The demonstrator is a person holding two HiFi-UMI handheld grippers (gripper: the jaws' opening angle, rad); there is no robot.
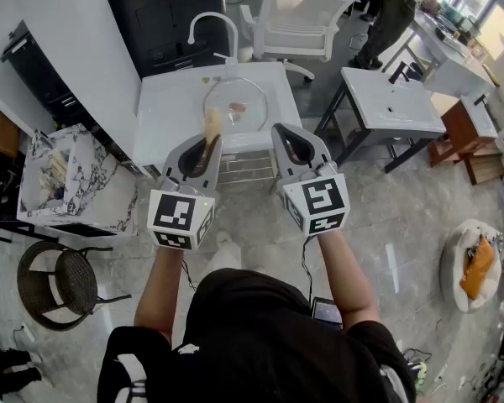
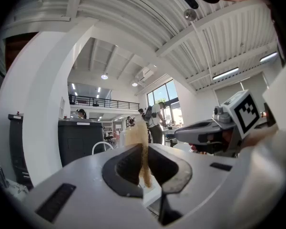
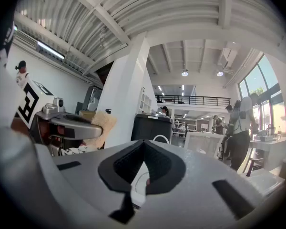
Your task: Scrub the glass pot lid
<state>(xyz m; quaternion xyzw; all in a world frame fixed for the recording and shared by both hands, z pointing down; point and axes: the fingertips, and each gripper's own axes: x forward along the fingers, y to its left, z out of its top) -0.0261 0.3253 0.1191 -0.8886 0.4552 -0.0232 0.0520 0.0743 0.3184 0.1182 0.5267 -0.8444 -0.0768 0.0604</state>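
The round glass pot lid (image 1: 227, 99) lies flat on the white sink table (image 1: 164, 112), just beyond both grippers. My left gripper (image 1: 208, 143) is held level before the table's near edge, shut on a tan scrub sponge (image 1: 212, 127) that sticks up past its tips. In the left gripper view the sponge (image 2: 144, 159) stands pinched between the jaws. To the right, my right gripper (image 1: 287, 138) is shut with nothing in it; its jaws (image 3: 143, 168) meet in the right gripper view. That view also shows the left gripper (image 3: 69, 126) and the sponge (image 3: 103, 122).
A curved white faucet (image 1: 212, 19) rises at the table's far edge. A white chair (image 1: 296, 19) and a black cabinet (image 1: 168, 11) stand behind. A second white sink table (image 1: 391, 99) is at right, a marbled box (image 1: 63, 175) and a black stool (image 1: 67, 280) at left.
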